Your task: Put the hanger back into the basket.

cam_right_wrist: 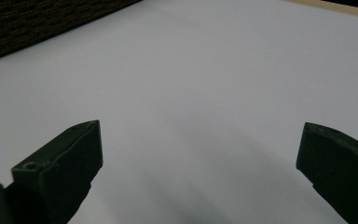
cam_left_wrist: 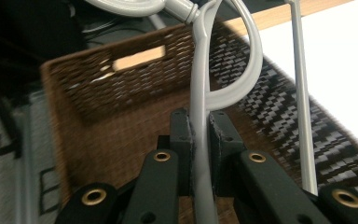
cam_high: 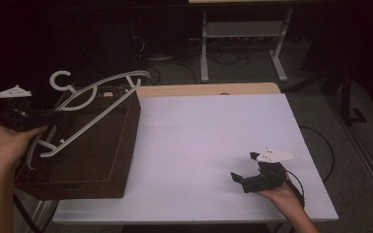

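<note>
Now left gripper [cam_left_wrist: 199, 140] pinching white hanger [cam_high: 97, 104] above wicker basket [cam_high: 94, 160], long axis far-right; right gripper [cam_high: 252, 177] spread, idle near right.

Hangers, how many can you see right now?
1: a white hanger clamped in the left gripper, held over the brown wicker basket. Others could be hidden inside the basket.
</note>
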Tool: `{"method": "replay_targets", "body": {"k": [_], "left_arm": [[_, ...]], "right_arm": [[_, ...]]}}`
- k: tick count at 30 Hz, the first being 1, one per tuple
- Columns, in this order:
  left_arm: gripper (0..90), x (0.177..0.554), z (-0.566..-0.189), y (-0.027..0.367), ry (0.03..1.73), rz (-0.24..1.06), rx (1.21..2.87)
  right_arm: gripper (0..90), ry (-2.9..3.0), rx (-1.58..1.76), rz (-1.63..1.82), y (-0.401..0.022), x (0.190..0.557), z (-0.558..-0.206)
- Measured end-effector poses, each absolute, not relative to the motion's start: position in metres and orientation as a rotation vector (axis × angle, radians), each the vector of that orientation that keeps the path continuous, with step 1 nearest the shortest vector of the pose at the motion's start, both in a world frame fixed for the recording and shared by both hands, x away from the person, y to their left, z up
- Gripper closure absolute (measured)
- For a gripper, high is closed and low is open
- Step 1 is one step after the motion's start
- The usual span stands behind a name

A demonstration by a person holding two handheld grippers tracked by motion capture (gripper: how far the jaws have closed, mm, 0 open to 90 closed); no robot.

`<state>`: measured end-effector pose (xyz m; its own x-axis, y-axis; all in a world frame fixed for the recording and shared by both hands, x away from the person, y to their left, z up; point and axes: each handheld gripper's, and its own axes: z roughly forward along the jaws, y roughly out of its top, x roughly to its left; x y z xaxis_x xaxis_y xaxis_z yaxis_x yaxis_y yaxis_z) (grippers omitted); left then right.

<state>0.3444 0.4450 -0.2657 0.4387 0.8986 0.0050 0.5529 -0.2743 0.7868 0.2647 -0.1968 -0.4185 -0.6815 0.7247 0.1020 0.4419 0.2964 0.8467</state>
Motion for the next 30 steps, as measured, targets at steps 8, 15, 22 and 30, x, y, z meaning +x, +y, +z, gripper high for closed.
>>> {"method": "replay_targets", "body": {"k": [8, 15, 22, 30], "left_arm": [[82.2, 0.341, -0.283, 0.475, 1.318, 0.648, 1.97], [82.2, 0.341, -0.295, 0.485, 1.342, 0.642, 1.988], [82.1, 0.343, -0.304, 0.483, 1.35, 0.629, 2.02], [82.1, 0.346, -0.312, 0.478, 1.349, 0.63, 2.079]], "right_arm": [[0.0, 2.269, 1.063, 1.328, -0.197, 0.266, -0.419], [0.0, 2.269, 1.068, 1.325, -0.198, 0.266, -0.419], [0.0, 2.269, 1.066, 1.322, -0.197, 0.266, -0.42], [0.0, 2.267, 1.063, 1.321, -0.198, 0.266, -0.42]]}}
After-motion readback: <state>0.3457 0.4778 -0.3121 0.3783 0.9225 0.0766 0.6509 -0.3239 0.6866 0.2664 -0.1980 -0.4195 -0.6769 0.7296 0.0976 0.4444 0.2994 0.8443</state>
